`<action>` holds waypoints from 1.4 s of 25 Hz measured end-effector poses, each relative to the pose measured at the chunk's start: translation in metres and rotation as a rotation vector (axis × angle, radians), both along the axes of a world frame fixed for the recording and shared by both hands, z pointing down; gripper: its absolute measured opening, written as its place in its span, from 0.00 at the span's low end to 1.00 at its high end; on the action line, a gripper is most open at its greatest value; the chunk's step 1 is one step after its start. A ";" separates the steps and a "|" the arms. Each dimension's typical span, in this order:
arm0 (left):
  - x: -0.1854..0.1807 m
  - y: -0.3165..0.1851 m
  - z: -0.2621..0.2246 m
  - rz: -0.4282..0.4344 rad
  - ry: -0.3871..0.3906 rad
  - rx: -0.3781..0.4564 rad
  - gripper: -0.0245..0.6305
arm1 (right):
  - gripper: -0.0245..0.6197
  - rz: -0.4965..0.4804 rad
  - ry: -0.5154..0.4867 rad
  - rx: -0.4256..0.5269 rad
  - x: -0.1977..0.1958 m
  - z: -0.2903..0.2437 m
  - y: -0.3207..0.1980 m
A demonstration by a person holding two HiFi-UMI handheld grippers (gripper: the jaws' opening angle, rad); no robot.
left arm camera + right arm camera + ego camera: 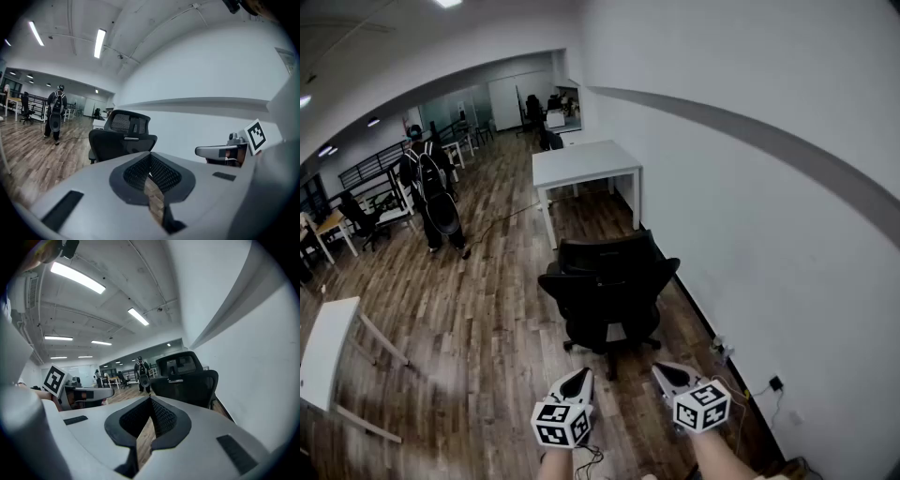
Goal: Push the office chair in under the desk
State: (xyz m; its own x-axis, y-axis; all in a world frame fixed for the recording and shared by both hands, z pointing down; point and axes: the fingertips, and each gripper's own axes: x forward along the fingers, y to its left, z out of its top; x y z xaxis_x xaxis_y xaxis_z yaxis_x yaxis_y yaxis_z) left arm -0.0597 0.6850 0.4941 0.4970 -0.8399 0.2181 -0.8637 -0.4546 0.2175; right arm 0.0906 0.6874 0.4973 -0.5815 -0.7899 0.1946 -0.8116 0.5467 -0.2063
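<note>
A black office chair (609, 295) stands on the wood floor by the white wall, its back toward me, short of the white desk (584, 164) farther along the wall. The chair also shows ahead in the left gripper view (123, 138) and the right gripper view (187, 378). My left gripper (578, 377) and right gripper (664, 371) hover side by side just behind the chair, apart from it. Both are shut, tips meeting, with nothing between them. The left gripper (150, 161) sees the right one to its right; the right gripper (151, 404) sees the left one to its left.
A person with a backpack (431, 192) stands on the floor at the left. Another white table (323, 352) juts in at the near left. Wall sockets and cables (727, 361) lie along the skirting at the right. More desks and chairs (356, 220) fill the far room.
</note>
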 end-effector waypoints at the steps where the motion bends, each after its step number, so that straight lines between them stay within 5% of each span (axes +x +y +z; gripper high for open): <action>1: 0.001 -0.001 0.000 0.001 -0.003 -0.001 0.04 | 0.09 -0.004 -0.001 -0.001 0.000 0.000 0.000; 35: 0.025 -0.017 0.009 -0.049 -0.011 -0.028 0.04 | 0.09 -0.018 -0.040 0.009 0.035 0.000 -0.025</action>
